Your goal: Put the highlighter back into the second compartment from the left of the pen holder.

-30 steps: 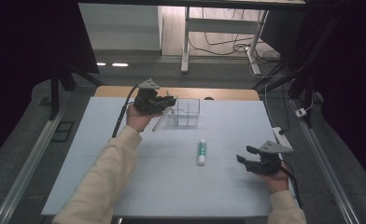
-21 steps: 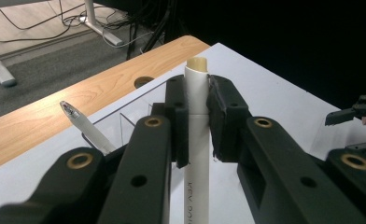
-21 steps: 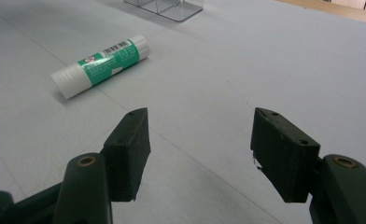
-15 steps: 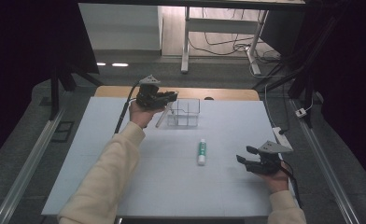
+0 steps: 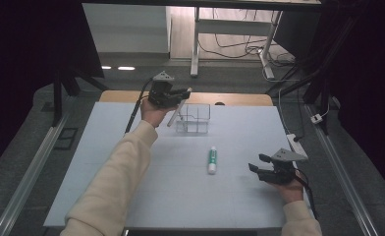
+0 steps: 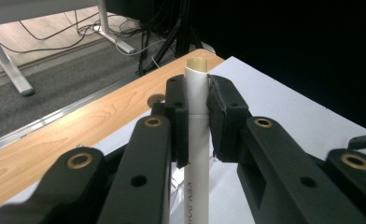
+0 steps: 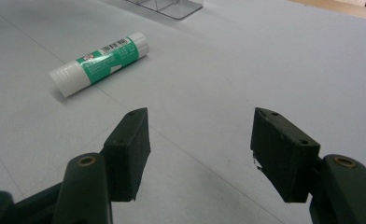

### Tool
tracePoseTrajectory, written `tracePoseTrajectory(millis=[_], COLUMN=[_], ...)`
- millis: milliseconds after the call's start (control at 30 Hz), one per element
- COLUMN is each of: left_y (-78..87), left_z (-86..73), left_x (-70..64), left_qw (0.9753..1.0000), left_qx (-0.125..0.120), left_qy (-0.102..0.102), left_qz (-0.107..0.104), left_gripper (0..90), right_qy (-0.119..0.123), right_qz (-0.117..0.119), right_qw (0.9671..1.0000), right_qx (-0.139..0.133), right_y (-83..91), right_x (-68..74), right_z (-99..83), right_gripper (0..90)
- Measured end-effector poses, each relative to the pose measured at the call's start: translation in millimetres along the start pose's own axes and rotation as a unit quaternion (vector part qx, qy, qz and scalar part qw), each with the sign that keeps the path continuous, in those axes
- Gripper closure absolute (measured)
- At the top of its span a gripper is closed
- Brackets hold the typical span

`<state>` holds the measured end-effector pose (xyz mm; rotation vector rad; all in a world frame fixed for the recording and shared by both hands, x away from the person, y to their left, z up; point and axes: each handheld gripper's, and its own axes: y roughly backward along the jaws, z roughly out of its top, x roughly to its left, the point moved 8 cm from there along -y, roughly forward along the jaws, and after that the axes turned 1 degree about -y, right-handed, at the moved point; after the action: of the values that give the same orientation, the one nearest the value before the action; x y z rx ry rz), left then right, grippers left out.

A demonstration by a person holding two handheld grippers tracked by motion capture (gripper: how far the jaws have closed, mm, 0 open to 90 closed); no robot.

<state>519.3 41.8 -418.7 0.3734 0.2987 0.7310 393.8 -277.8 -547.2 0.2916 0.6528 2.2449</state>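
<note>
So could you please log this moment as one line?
left gripper: shut on white pen, beside clear organiser | right gripper: open, empty | glue stick: on table

I see a white power strip (image 5: 295,142) at the desk's right edge, bare wood (image 5: 239,99) along its far edge, and beyond it a white table frame (image 5: 196,44) over loose floor cables (image 5: 232,46).

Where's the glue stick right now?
In the high view, the glue stick lies flat mid-table, nearer the person than the clear organizer and left of the open right gripper, touching neither.
</note>
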Motion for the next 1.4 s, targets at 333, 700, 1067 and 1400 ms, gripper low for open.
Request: tracePoseTrajectory(millis=[333,700,1067,1400], left_y=[-18.5,-29.0,-43.6,-64.3], left_z=[4.5,10.4,27.9,34.6], left_x=[-2.7,0.3,1.1,2.9], left_qw=[0.9999,1.0,1.0,1.0], left_qx=[-0.003,-0.004,-0.003,-0.008], left_qy=[0.006,-0.001,-0.004,-0.004], left_qz=[-0.009,-0.008,-0.002,-0.002], left_gripper=[78.5,78.4,78.4,78.4], right_qy=[-0.003,-0.003,0.001,0.0], right_qz=[0.001,0.0,-0.002,-0.002], right_qw=[1.0,1.0,1.0,1.0], right_qx=[0.002,-0.002,0.0,-0.001], right_y=[-1.7,-1.5,-0.7,-0.9], right_x=[-0.6,-0.6,0.6,2.3], right_z=[-1.4,0.2,2.4,2.1], right_gripper=[37.4,37.4,37.4,37.4])
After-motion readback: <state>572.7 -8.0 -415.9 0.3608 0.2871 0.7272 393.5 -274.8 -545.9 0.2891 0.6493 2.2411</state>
